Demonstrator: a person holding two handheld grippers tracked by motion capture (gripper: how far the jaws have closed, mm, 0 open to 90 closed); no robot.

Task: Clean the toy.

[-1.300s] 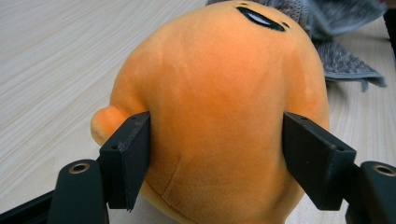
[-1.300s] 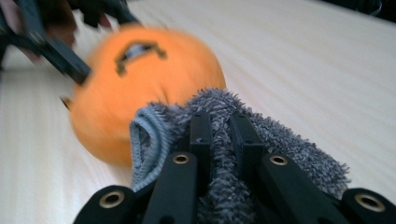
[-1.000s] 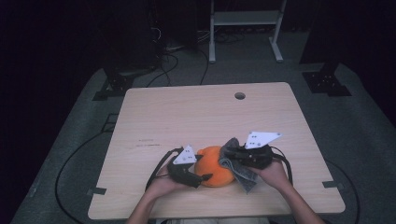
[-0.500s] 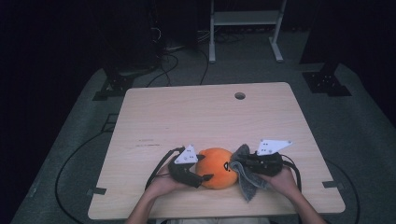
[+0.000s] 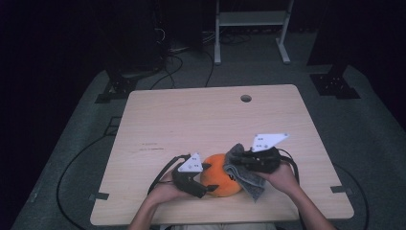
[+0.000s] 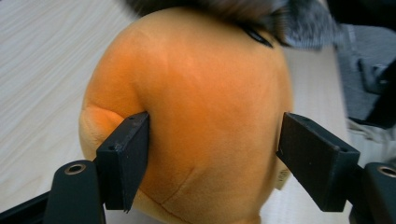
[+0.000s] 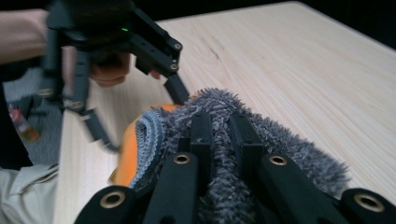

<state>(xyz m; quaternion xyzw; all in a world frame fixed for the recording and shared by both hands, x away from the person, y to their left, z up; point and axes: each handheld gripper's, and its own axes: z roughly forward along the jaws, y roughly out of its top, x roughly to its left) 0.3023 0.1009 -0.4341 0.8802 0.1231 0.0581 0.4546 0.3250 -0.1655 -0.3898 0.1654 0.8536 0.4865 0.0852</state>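
An orange plush toy (image 5: 220, 175) (image 6: 201, 84) rests on the wooden table (image 5: 215, 120) near its front edge. My left gripper (image 5: 209, 178) (image 6: 212, 140) holds it from the left. Its jaws have just been closing, and the pads (image 6: 128, 149) now press into the toy's sides and dent the plush. My right gripper (image 5: 239, 165) (image 7: 219, 123) is shut on a grey shaggy cloth (image 5: 246, 179) (image 7: 289, 149). The cloth lies against the toy's right and upper side. In the right gripper view the orange toy (image 7: 128, 149) peeks out under the cloth.
A round cable hole (image 5: 245, 98) sits near the table's far edge. The table's front edge runs just below both hands. Cables (image 5: 72, 172) trail over the dark floor on the left, and a white stand (image 5: 251, 28) is behind the table.
The right gripper with the cloth dipped toward the front edge, then came back up and a little left against the toy. The left hand kept still on the toy.
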